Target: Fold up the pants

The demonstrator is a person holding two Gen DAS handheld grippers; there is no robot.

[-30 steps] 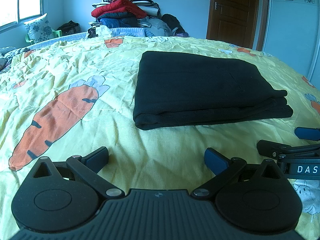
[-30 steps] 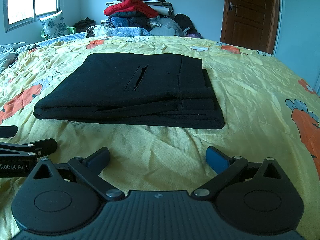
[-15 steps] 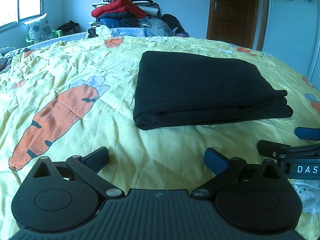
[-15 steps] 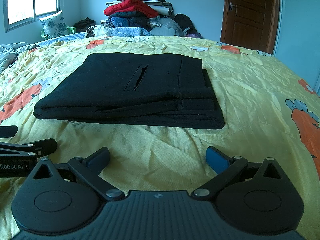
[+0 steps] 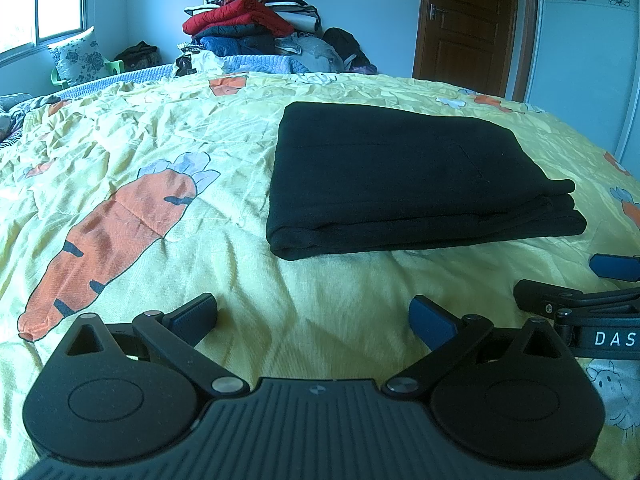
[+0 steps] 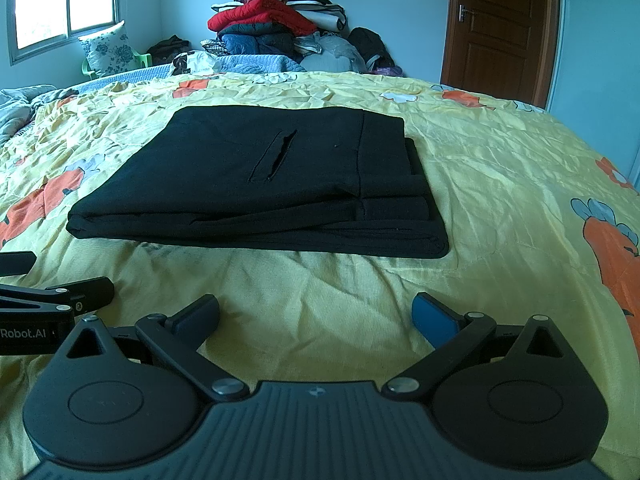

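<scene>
Nothing has shifted in the last second: the pants (image 5: 404, 176) lie folded mid-bed (image 5: 160, 152), both the left gripper (image 5: 314, 314) and right gripper (image 6: 316, 314) rest released near them, so folding looks finished.

No visible change.
Folded pants (image 5: 400, 172) and both grippers sit exactly where they were a second ago.

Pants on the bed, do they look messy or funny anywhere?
Mostly tidy. The black pants lie folded flat on the yellow bedspread, but the layers at their right edge are slightly uneven, and a pocket slit gapes open.
</scene>
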